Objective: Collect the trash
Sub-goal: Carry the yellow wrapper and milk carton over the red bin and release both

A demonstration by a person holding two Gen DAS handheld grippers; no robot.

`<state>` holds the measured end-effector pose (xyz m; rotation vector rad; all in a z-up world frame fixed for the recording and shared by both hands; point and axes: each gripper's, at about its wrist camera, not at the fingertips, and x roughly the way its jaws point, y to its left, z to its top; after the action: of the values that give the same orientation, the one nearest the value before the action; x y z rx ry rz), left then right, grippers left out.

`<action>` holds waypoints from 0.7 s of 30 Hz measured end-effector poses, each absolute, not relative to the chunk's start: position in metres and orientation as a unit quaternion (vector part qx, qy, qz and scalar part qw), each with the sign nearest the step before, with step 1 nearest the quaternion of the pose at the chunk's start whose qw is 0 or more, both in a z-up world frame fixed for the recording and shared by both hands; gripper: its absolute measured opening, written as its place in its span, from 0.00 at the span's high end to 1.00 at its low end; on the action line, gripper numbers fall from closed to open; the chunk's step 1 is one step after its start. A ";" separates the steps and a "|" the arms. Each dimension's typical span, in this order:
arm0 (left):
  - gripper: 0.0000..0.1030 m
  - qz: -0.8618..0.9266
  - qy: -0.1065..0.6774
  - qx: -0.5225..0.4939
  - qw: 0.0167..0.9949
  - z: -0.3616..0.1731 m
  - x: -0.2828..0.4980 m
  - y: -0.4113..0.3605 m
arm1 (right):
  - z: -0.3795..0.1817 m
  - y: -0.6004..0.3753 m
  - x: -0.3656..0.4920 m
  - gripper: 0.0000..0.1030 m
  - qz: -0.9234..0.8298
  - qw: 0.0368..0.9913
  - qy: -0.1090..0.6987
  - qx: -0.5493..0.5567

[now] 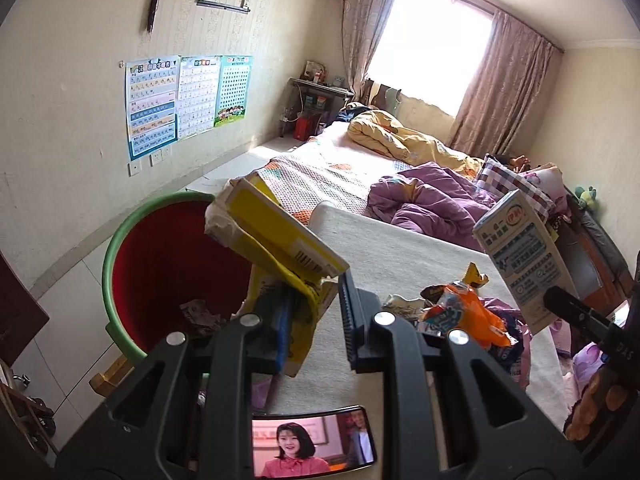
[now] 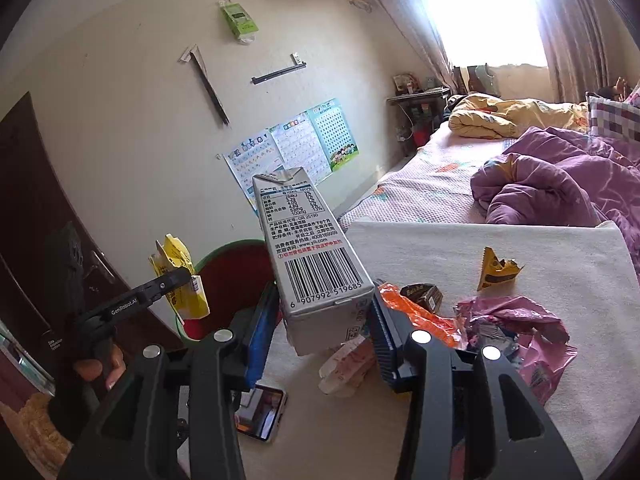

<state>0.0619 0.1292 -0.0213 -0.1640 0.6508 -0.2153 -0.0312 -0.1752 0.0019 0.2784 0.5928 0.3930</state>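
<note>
My left gripper (image 1: pixel 314 312) holds a crumpled yellow box (image 1: pixel 280 236) by its lower flap, right beside the red bin with a green rim (image 1: pixel 120 240); its jaws stand wide, so the grip is unclear. The box also shows in the right wrist view (image 2: pixel 180 280). My right gripper (image 2: pixel 324 320) is shut on a white milk carton (image 2: pixel 312 256) and holds it above the bed's white blanket (image 2: pixel 520 360). The carton shows in the left wrist view (image 1: pixel 520 256). Loose wrappers lie on the blanket: orange (image 2: pixel 416 316), pink (image 2: pixel 520 332), yellow (image 2: pixel 496 270).
A phone (image 2: pixel 260 412) with a lit screen lies at the blanket's near edge. Some paper trash (image 1: pixel 198 316) lies inside the bin. Purple (image 2: pixel 560 184) and yellow quilts lie farther up the bed. A dark door (image 2: pixel 36 200) stands at left.
</note>
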 end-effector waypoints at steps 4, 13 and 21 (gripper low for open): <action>0.80 -0.108 0.319 -0.076 0.938 -0.021 0.066 0.140 | -0.001 -0.159 -0.023 0.58 0.191 0.926 0.295 0.134; 0.80 -0.119 0.325 -0.071 0.935 -0.027 0.076 0.163 | -0.003 -0.123 -0.013 0.58 0.186 0.925 0.300 0.139; 0.80 -0.136 0.333 -0.067 0.931 -0.033 0.085 0.174 | -0.003 -0.090 -0.009 0.58 0.182 0.926 0.300 0.139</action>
<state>0.0846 0.1736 -0.0329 -0.1365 0.6812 -0.2778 -0.0090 -0.0899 -0.0031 0.2846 0.6156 0.3735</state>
